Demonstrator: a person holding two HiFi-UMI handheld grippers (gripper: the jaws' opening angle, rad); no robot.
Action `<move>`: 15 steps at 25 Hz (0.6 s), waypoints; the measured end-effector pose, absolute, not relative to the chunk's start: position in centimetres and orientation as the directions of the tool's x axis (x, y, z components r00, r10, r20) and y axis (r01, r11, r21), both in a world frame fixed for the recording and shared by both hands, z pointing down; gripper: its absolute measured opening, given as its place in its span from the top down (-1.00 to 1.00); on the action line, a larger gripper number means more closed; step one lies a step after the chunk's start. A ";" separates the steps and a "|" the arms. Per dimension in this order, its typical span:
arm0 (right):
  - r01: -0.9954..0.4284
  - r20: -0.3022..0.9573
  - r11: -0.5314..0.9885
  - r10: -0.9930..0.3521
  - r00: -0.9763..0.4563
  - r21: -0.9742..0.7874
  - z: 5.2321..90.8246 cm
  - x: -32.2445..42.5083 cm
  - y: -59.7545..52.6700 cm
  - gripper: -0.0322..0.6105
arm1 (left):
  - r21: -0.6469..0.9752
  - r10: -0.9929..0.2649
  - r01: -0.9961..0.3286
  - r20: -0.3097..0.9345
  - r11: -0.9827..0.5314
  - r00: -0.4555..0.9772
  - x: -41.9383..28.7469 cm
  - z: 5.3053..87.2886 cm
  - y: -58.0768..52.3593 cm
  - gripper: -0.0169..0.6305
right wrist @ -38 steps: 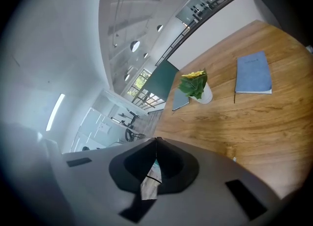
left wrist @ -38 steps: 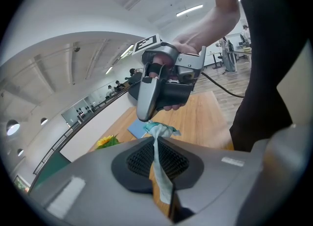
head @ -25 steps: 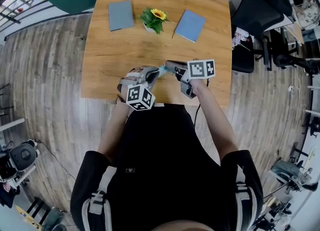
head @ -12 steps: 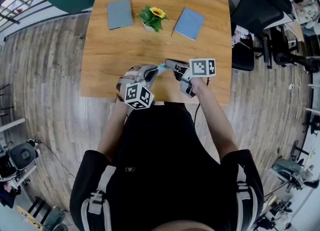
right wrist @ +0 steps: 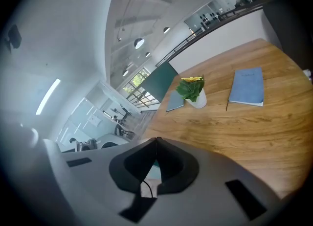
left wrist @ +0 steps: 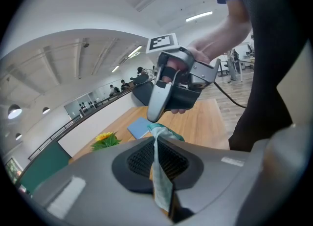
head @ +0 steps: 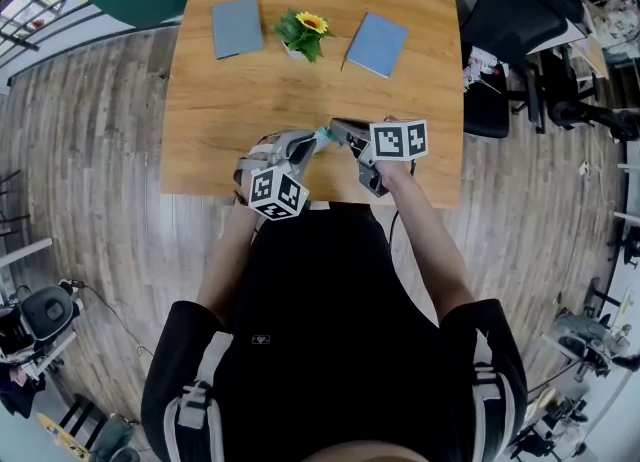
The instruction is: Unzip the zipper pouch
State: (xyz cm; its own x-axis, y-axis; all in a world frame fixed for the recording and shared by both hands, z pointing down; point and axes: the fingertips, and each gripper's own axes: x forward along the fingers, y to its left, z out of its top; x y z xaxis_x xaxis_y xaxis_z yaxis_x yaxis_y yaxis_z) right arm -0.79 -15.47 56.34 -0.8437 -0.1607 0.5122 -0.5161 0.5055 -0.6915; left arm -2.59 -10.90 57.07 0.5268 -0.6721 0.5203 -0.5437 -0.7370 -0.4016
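Left gripper (left wrist: 155, 141) is clamped narrowly on the zipper pouch (left wrist: 160, 183). A strip of pale checked fabric, teal at its top, is pinched flat between its pads and held in the air over the near edge of the wooden table (head: 210, 140). Just to the right, the right gripper (right wrist: 156, 140) has its jaws pressed together at the pouch's top end. A sliver of teal shows behind them, but I cannot tell whether they have the zipper pull. The pouch looks light, thin and limp, so it will likely fold and twist unless pulled taut. The best hold is probably the cloth close beside the zipper's end on one side and the small pull tab on the other.
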 end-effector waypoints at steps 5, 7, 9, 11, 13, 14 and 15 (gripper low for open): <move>-0.496 0.476 0.466 -0.169 -0.863 -0.733 56.3 -0.5 -15.5 0.89 | -0.379 -0.676 -0.566 0.509 -0.732 0.533 -3.3 57.1 -10.9 0.91; -0.498 0.476 0.463 -0.173 -0.862 -0.733 56.5 -0.4 -15.4 0.89 | -0.381 -0.672 -0.560 0.510 -0.736 0.536 -3.1 57.2 -10.8 0.91; -0.502 0.477 0.458 -0.178 -0.860 -0.734 56.8 -0.2 -15.4 0.89 | -0.378 -0.671 -0.560 0.507 -0.737 0.541 -2.9 57.1 -10.7 0.91; -0.508 0.481 0.455 -0.183 -0.857 -0.731 56.9 0.1 -15.3 0.89 | -0.375 -0.668 -0.559 0.504 -0.740 0.547 -2.7 57.0 -10.5 0.91; -0.519 0.491 0.459 -0.190 -0.850 -0.721 57.0 0.4 -15.3 0.89 | -0.372 -0.668 -0.560 0.500 -0.741 0.551 -2.6 56.9 -10.3 0.91; -0.525 0.496 0.462 -0.194 -0.846 -0.715 57.1 0.6 -15.3 0.89 | -0.368 -0.668 -0.563 0.497 -0.740 0.553 -2.5 56.8 -10.3 0.91; -0.528 0.498 0.463 -0.197 -0.844 -0.712 57.1 0.7 -15.4 0.89 | -0.365 -0.669 -0.566 0.495 -0.739 0.555 -2.5 56.8 -10.3 0.91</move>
State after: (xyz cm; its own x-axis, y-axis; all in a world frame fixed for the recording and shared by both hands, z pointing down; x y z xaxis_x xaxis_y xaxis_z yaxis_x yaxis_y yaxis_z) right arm 0.73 -15.38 57.13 -0.8444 -0.1969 0.4982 -0.5280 0.4629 -0.7120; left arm -2.51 -10.26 56.75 0.5547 -0.6689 0.4949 -0.5659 -0.7393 -0.3649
